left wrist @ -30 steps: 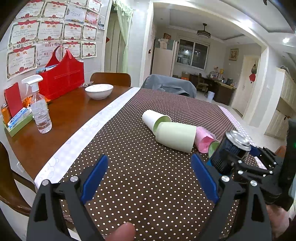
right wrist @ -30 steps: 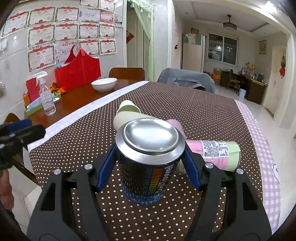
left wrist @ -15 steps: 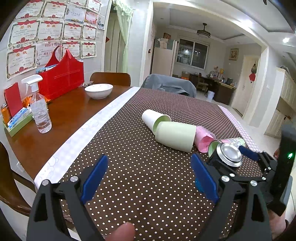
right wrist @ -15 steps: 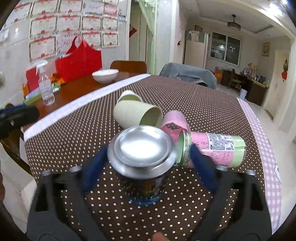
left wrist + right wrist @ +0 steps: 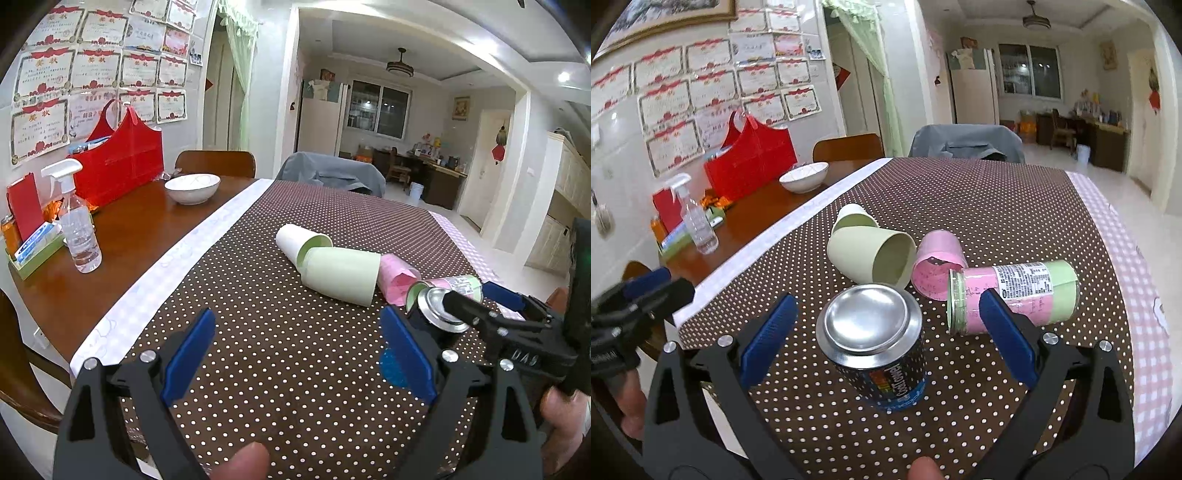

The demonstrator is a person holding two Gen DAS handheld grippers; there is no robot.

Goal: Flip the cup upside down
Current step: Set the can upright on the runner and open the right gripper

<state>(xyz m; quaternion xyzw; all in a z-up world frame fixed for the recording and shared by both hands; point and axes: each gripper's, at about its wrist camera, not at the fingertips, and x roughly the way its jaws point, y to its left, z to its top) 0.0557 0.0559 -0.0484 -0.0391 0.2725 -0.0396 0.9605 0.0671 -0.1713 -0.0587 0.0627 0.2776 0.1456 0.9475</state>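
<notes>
- Can [image 5: 873, 339] stands on its end on the dotted cloth [image 5: 997, 206], silver dished end up, label text reading upside down – so it looks already flipped. Long axis vertical, perhaps a slight lean toward the camera in the rt wrist view; hard to tell w/ fisheye.
- Rt tongs [image 5: 882, 339] straddle the can: one blue pad each side, clear gaps both sides, nothing touching. Wide open, holding nothing.
- Key relation: can sits dead centre between the rt pads and slightly below them, so a straight pull-back away from the can should clear it w/o a knock, I'd judge.
- Rt tongs come at the can level, nose tipped a bit down. In the lft wrist view the rt tongs [image 5: 476, 306] cross in front of the can [image 5: 436, 314].
- Lft tongs [image 5: 295, 350] are wide open too, empty, hanging over bare cloth to the left of the can, well apart from it. Rt is clearly nearer.
- Behind the can: green cup [image 5: 871, 254] on its side, mouth toward the can; pink cup [image 5: 938, 267] on its side just right of the green one; pink-green tube [image 5: 1012, 295] lying crosswise, its cap end near the can.
- Risk: the tube's cap end is close to the rt-side pad – sideways swing could nudge it.
</notes>
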